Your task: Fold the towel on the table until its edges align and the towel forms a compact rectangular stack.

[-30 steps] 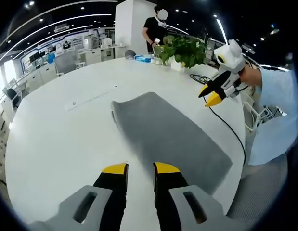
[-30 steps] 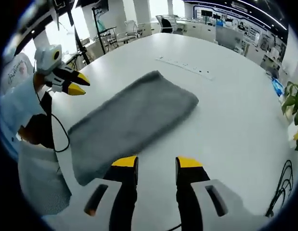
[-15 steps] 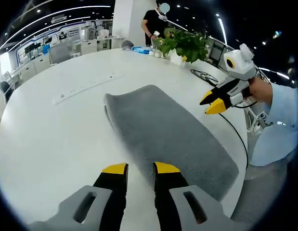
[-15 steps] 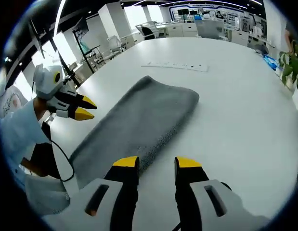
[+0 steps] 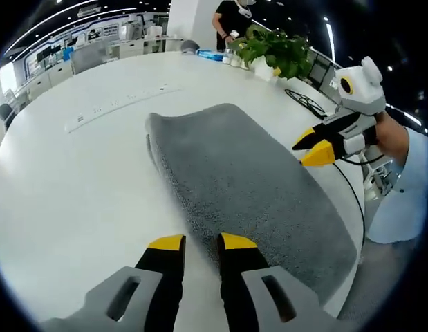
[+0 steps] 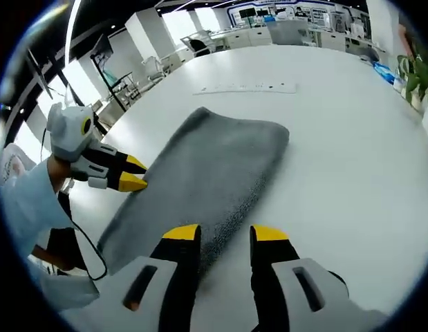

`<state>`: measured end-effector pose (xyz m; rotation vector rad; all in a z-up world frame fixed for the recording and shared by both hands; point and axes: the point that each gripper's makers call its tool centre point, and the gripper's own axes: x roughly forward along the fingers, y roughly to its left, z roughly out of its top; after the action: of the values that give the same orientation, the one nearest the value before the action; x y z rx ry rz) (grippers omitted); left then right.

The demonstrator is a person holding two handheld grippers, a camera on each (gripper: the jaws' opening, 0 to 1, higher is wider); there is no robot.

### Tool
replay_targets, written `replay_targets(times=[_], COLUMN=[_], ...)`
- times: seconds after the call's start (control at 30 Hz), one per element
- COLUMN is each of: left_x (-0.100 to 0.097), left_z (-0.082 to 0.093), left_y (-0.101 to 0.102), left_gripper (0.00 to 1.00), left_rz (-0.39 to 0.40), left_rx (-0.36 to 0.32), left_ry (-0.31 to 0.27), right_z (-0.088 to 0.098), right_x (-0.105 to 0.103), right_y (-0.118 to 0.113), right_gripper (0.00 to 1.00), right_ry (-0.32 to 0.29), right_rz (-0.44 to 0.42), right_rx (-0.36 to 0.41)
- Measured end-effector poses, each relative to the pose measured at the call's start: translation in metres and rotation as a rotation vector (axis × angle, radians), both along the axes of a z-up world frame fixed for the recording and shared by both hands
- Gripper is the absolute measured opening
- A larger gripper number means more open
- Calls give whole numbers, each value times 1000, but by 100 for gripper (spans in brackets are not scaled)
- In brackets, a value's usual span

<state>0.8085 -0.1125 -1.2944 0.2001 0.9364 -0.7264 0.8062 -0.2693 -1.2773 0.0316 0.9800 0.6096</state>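
A grey towel lies flat on the white table as a long rectangle, with a rounded fold at its far end. My left gripper is open, its yellow tips just over the towel's near long edge. In the left gripper view my right gripper hovers at the opposite long edge, held by a hand. In the right gripper view the towel runs away from me, and my right gripper stands open over its near edge. The left gripper sits at the towel's left edge there, jaws slightly apart.
A white power strip lies on the table beyond the towel, also visible as the power strip. A potted plant, a black cable and a standing person are at the far side. The table edge runs close along the towel.
Both cameras have come lower and closer to the towel. Each gripper now sits at a long edge of it. The towel itself has not moved.
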Motion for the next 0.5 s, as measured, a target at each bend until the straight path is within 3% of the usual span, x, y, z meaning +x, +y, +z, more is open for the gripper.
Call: replay_targets(times=[0.23,0.37,0.5], left_x=[4,7,5], left_z=[-7,-11,-12], left_y=[0,-1,-5], left_gripper=[17,14,8], left_rz=[22,25,5], left_rx=[8,15,21], left_ry=[24,41,48], right_z=[-14,-23,-28], right_x=[-3,-3,-5], right_y=[6,3,4], right_gripper=[24,21,13], right_ry=[32,52,70], right_rz=[24,2,5], right_rx=[-46,-34,-34])
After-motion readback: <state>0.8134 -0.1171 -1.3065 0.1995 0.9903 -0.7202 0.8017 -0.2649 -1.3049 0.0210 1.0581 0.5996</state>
